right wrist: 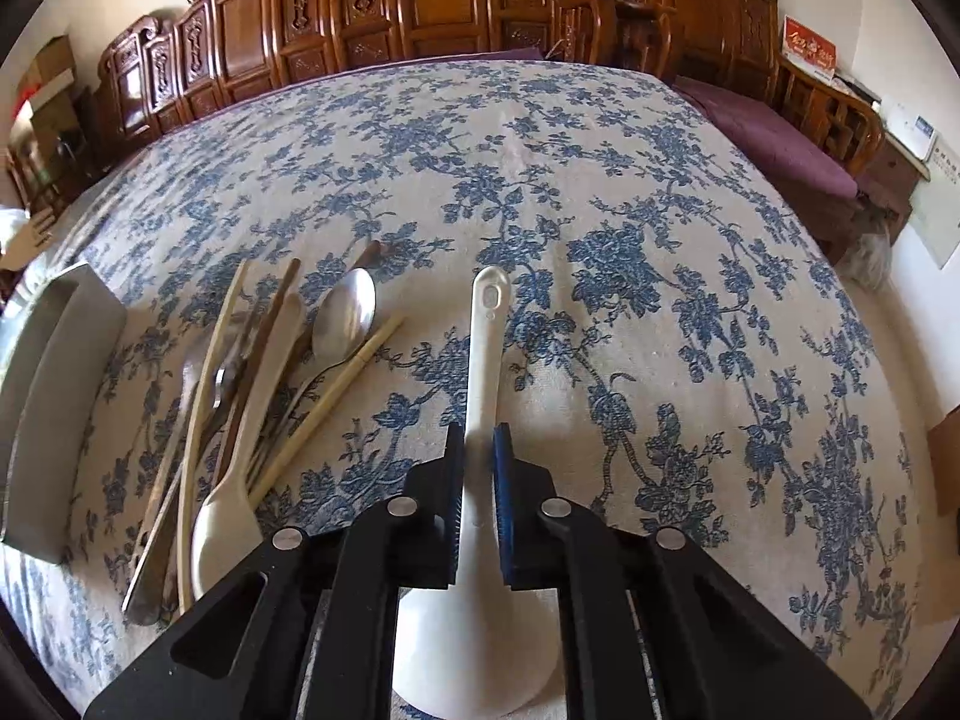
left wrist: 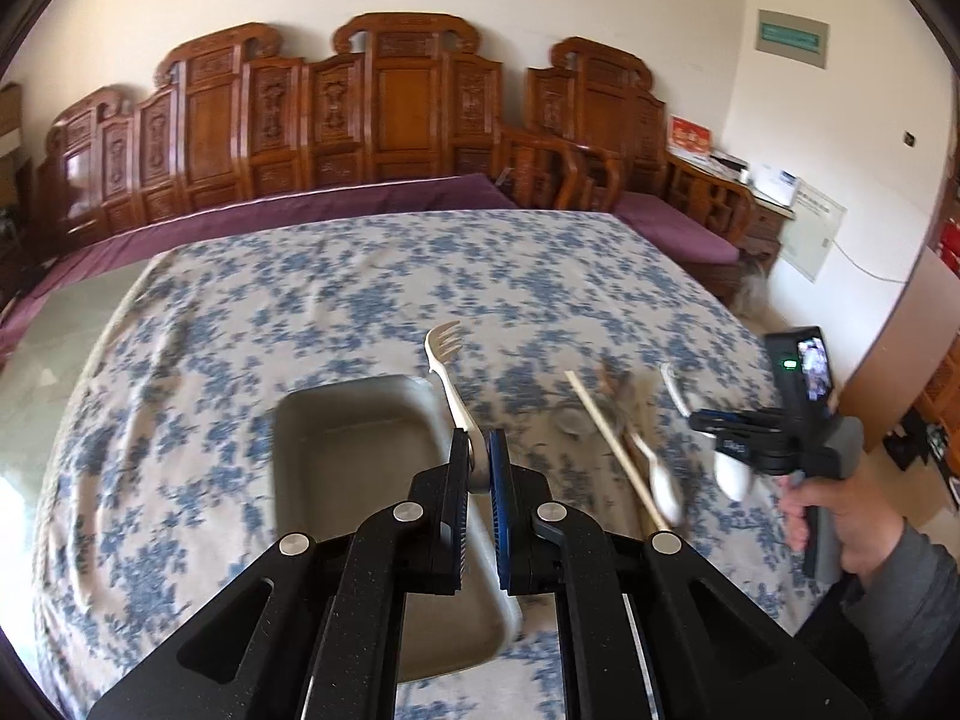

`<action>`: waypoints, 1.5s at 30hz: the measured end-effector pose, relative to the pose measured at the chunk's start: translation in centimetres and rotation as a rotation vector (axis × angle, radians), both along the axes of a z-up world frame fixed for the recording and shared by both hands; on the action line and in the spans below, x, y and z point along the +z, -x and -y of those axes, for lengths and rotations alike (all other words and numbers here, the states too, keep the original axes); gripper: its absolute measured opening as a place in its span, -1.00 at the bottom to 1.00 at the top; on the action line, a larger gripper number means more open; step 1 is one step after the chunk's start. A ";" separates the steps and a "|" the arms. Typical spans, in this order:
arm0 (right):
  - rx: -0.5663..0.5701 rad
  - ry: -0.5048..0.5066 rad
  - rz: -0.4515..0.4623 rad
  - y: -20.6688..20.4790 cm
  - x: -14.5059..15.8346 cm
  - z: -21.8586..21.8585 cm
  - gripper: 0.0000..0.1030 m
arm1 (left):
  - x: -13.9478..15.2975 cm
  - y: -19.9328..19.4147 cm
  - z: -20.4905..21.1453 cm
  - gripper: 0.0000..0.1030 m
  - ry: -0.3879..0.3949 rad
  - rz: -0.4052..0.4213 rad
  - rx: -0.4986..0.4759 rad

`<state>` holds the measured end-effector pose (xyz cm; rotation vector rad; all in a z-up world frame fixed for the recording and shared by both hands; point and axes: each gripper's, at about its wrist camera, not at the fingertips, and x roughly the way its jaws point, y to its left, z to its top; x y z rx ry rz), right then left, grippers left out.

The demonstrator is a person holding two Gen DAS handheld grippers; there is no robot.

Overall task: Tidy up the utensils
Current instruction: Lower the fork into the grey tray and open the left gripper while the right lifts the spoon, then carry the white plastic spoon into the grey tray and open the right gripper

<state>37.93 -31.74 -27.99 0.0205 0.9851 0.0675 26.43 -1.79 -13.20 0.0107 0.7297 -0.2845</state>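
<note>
2 jaws pinch utensils — left a fork (left wrist: 449, 369), right a spoon (right wrist: 480, 396).

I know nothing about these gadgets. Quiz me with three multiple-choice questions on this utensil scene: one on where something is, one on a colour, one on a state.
1. Where is the utensil pile relative to the grey tray, seen from the right wrist?
A. Inside it
B. To its right, on the tablecloth
C. On the bench

2. What colour is the tablecloth pattern?
A. Blue
B. Red
C. Green

3. What is the left gripper doing?
A. Open, empty
B. Resting in the tray
C. Shut on a white fork

Answers: 1 B, the pile lies on cloth right of the tray. 2 A, blue flowers on cream. 3 C, the fork handle sits clamped between the jaws.
</note>
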 end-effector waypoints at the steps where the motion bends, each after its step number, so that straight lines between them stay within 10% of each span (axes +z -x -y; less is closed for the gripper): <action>1: 0.003 -0.002 0.003 0.1 0.0 -0.1 -0.79 | -0.2 0.1 -0.5 -0.89 -0.006 0.003 0.015; 32: 0.180 -0.108 0.288 6.3 8.9 -6.4 -0.79 | -7.1 -0.7 -3.6 -0.88 -0.060 -0.135 0.085; 45: 0.293 -0.066 0.294 7.9 12.1 -12.8 -0.79 | -4.5 -0.2 -5.6 -0.30 -0.025 -0.098 0.083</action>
